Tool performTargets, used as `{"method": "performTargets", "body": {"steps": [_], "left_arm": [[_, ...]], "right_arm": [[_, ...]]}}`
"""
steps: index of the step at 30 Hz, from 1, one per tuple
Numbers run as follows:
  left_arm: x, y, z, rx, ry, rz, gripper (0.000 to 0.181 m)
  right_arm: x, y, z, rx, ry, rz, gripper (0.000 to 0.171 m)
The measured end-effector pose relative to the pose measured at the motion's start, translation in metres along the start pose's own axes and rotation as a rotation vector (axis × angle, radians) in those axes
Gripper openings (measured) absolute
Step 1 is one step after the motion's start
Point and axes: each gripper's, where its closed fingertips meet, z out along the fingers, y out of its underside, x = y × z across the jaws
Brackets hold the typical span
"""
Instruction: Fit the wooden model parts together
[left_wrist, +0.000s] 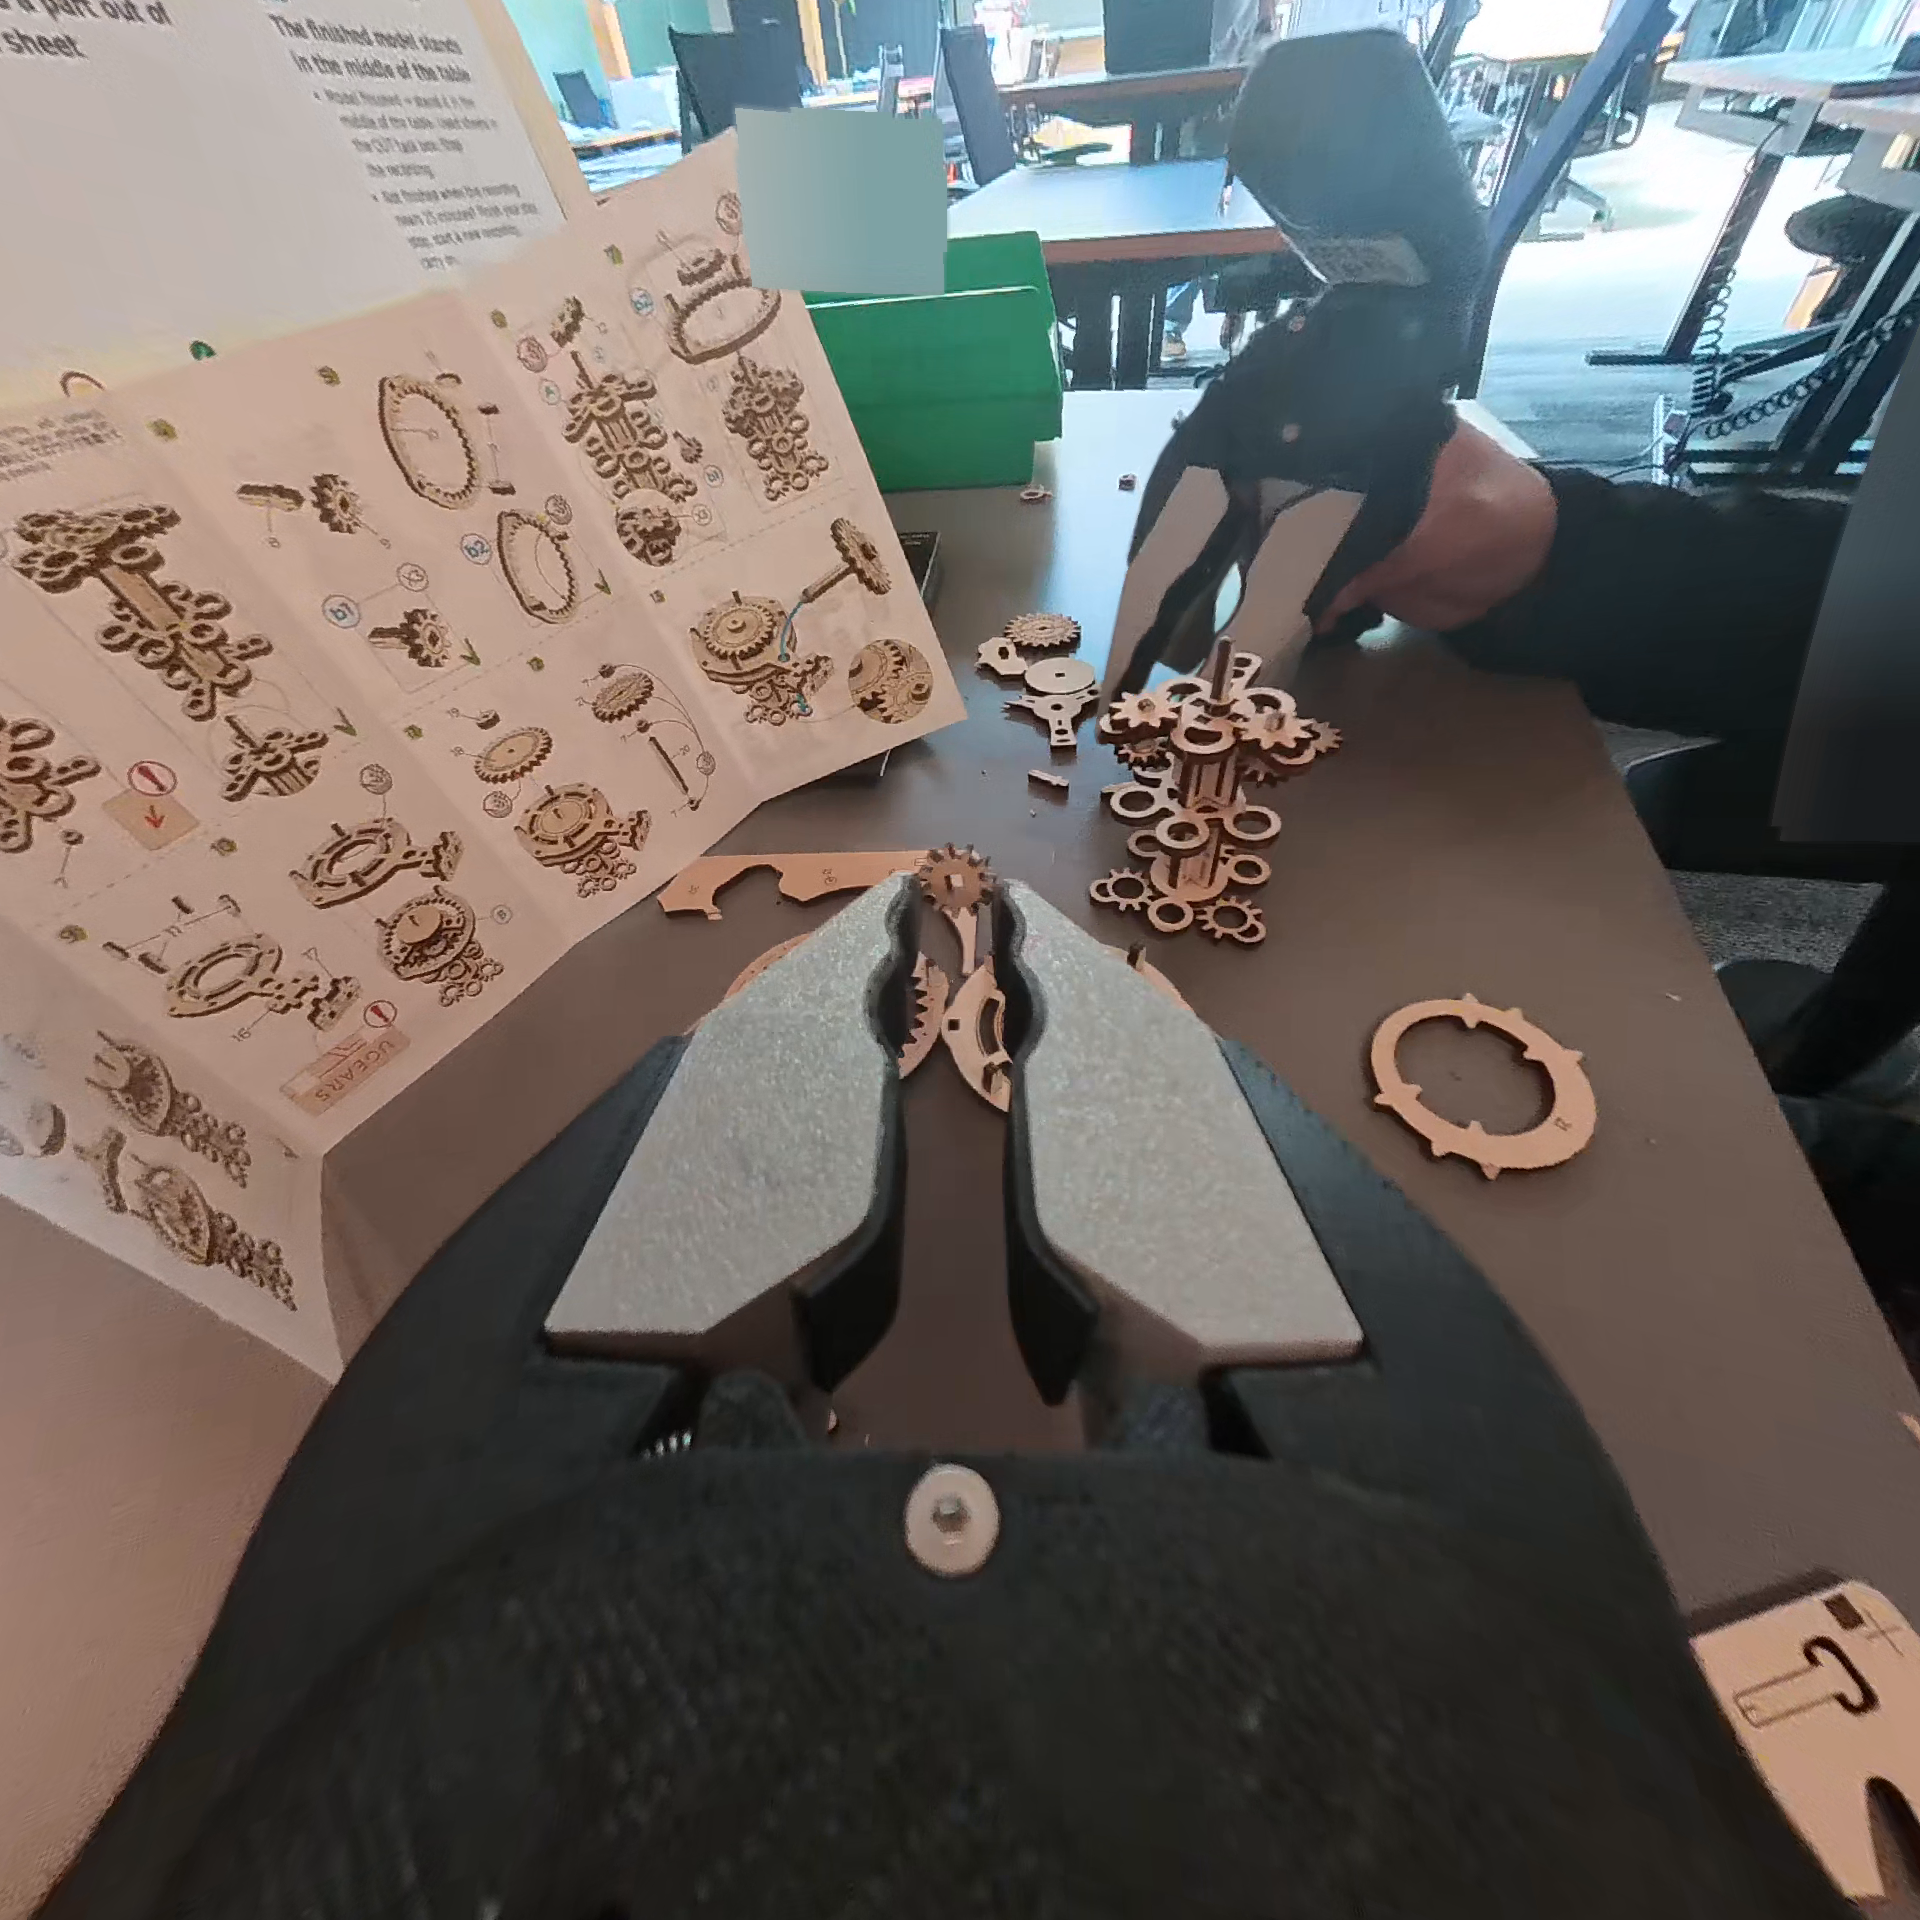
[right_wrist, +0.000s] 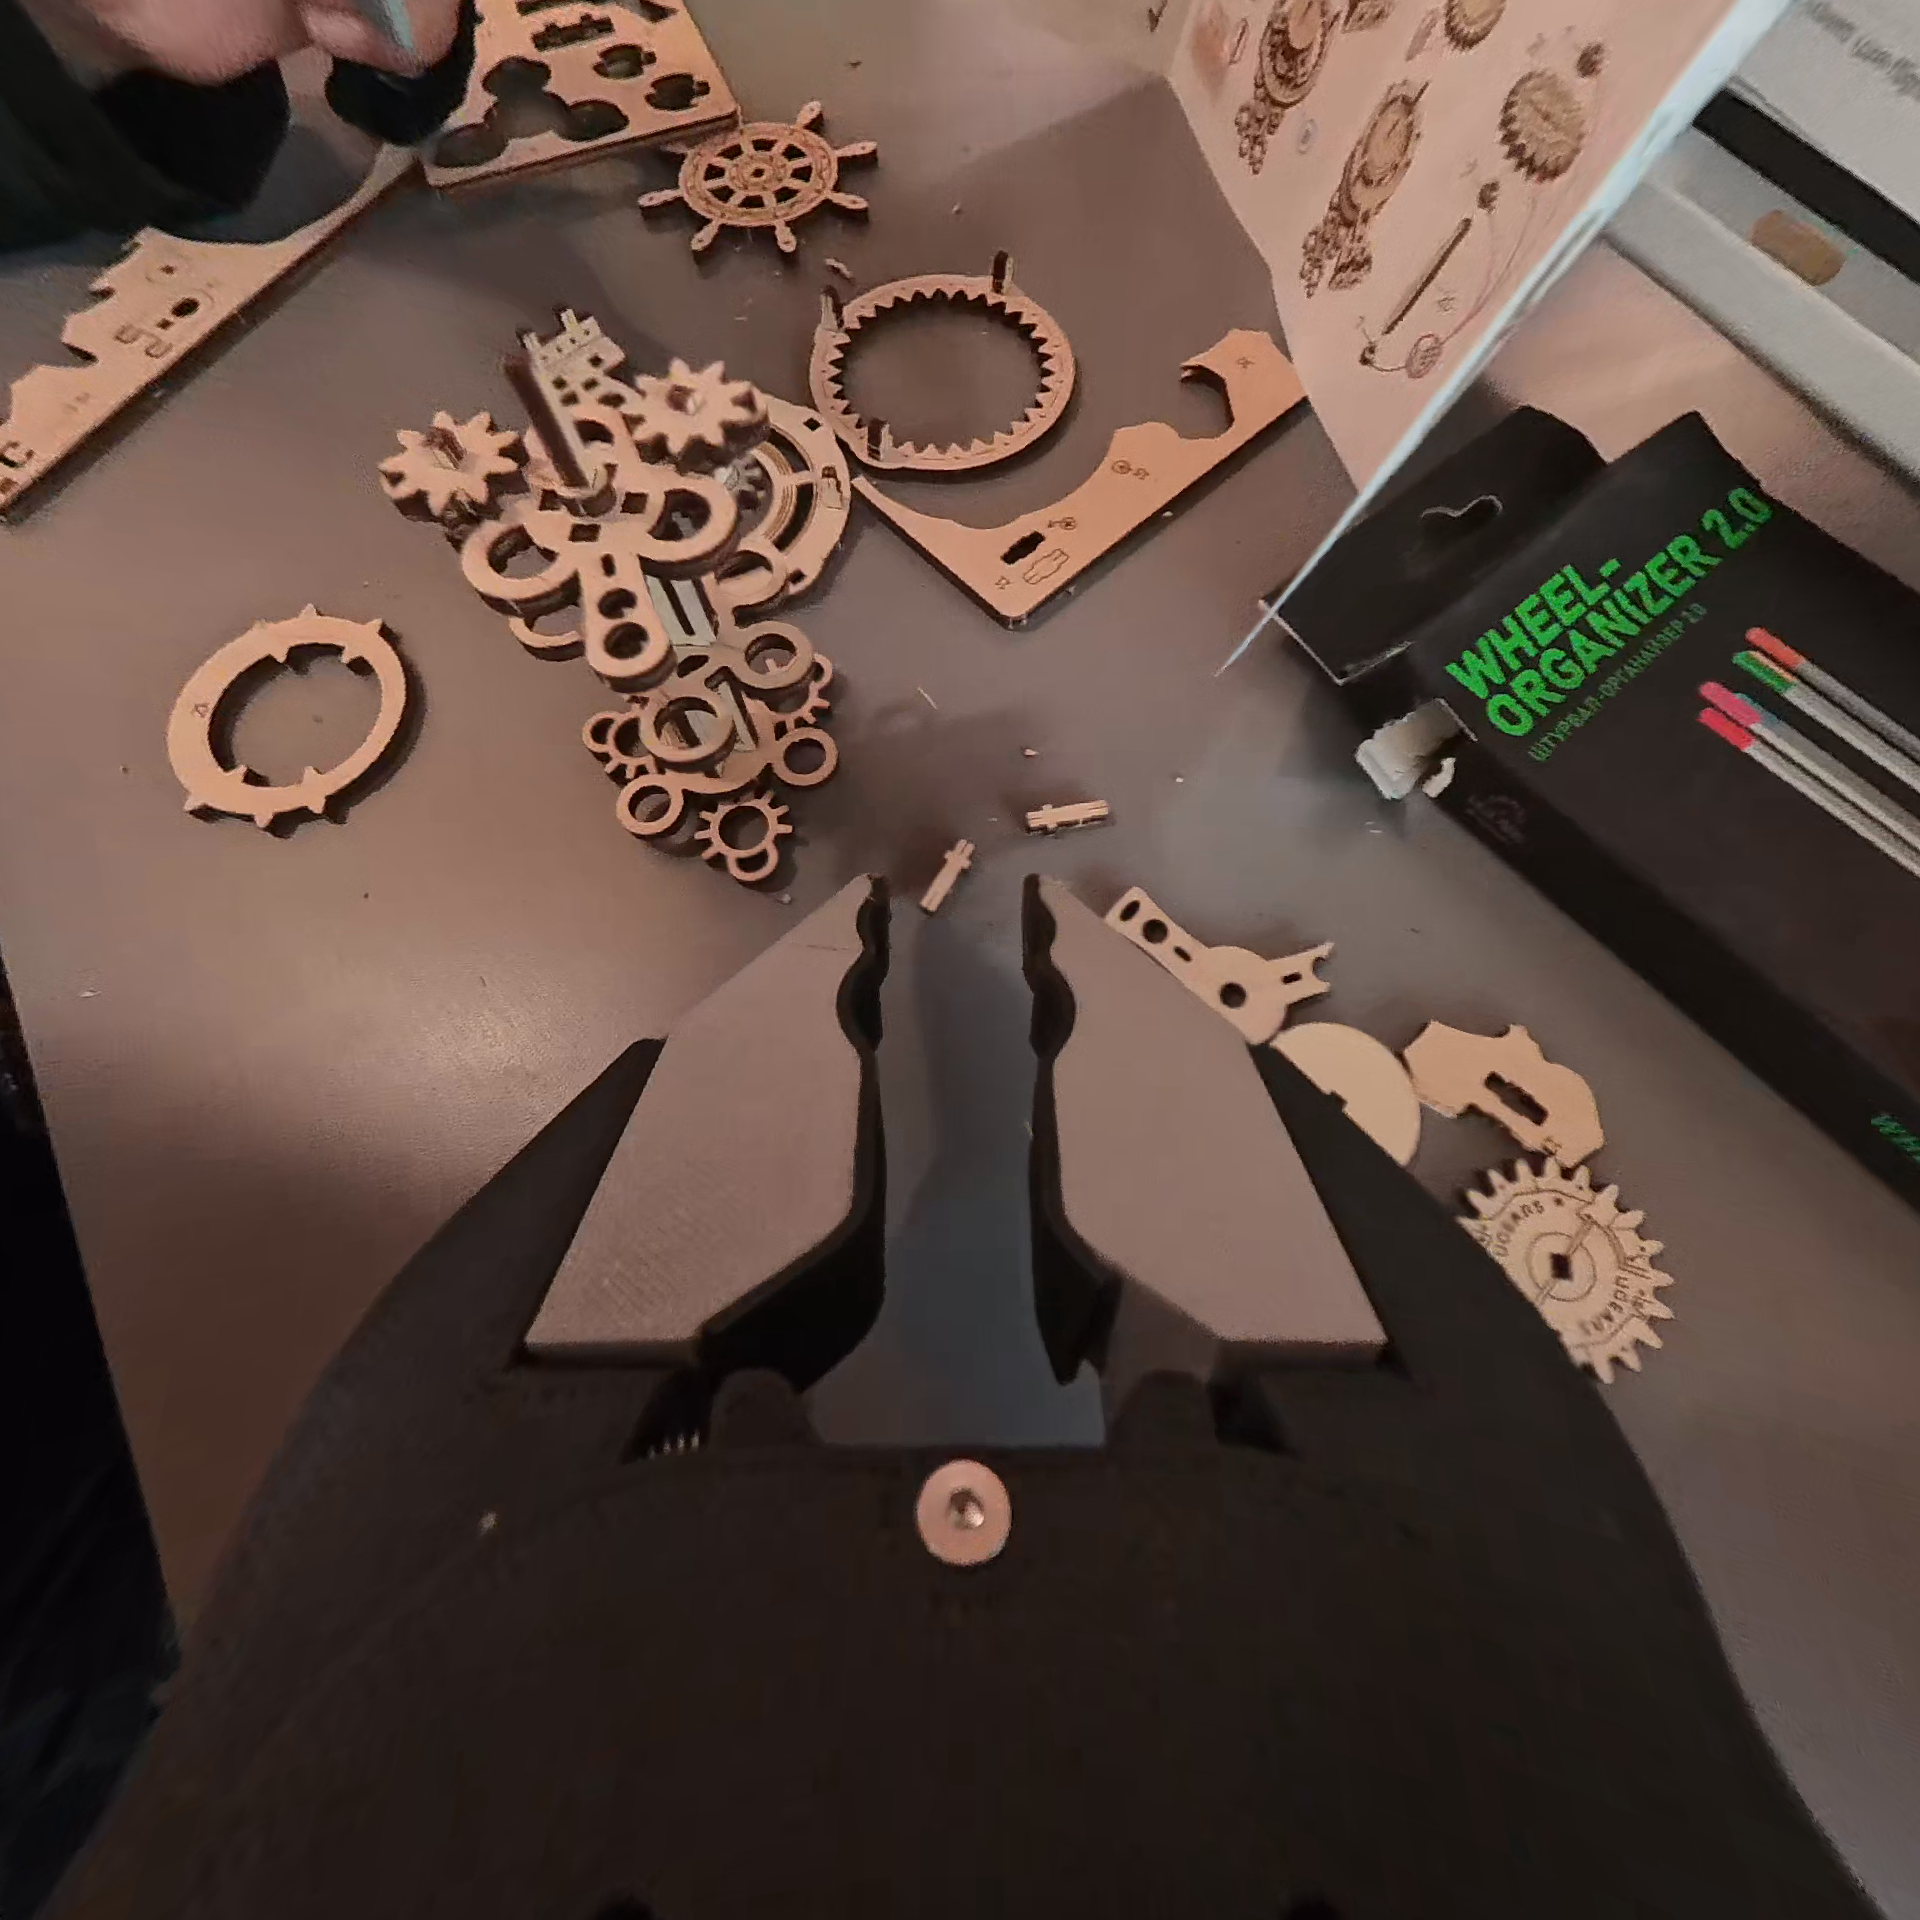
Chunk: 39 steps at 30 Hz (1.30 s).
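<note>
The grey table (right_wrist: 1039, 675) fills both views. A folded instruction sheet (left_wrist: 416, 623), printed with assembly diagrams and text, is stood across the upper left of the left wrist view. A green bin (left_wrist: 935, 384) is seen behind it at upper centre; its contents cannot be made out. A black carton (right_wrist: 1621, 665) bearing green lettering and pictured pencils is laid at the right edge of the right wrist view, one corner torn.

The part-built wooden model (right_wrist: 644, 582), a tower of ringed plates topped by small gears, is stood in the upper left centre of the right wrist view. A toothed ring (right_wrist: 940, 364), a ship's wheel (right_wrist: 764, 177) and a plain ring (right_wrist: 286, 717) are spread around it, apart from it.

The left gripper (left_wrist: 951, 894) is closed down on a small gear (left_wrist: 954, 878) at its fingertips, at the centre of its view. The right gripper (right_wrist: 956, 904) is held slightly parted over the table with nothing between its fingers; a small wooden pin (right_wrist: 948, 875) lies just beyond the tips.
</note>
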Motion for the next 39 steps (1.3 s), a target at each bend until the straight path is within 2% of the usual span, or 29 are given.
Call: {"method": "performTargets", "body": {"steps": [6,10,16,20,25,30,33,39], "left_arm": [[0.008,0.001,0.004,-0.001,0.010,0.041,0.010],[0.015,-0.004,0.004,0.032,0.031,0.088,0.010],[0.021,-0.007,0.003,0.054,0.048,0.098,0.010],[0.027,-0.019,-0.002,0.129,0.126,0.012,0.010],[0.060,-0.050,-0.028,0.314,0.446,-0.163,0.009],[0.066,-0.069,-0.050,0.450,0.618,-0.290,0.010],[0.063,-0.074,-0.056,0.497,0.638,-0.324,0.010],[0.063,-0.077,-0.060,0.528,0.637,-0.295,0.010]], "right_arm": [[0.003,0.006,0.009,-0.068,0.071,-0.021,0.018],[0.001,0.006,0.010,-0.069,0.073,-0.042,0.000],[0.000,0.004,0.008,-0.056,0.086,-0.066,0.000],[0.001,-0.004,0.000,0.018,0.100,-0.064,0.000],[0.004,-0.022,-0.018,0.174,0.112,-0.046,0.000],[-0.002,-0.048,-0.047,0.357,0.116,-0.063,0.000],[-0.019,-0.068,-0.063,0.440,0.098,-0.091,0.000],[-0.081,-0.114,-0.061,0.424,0.055,-0.243,0.000]]}}
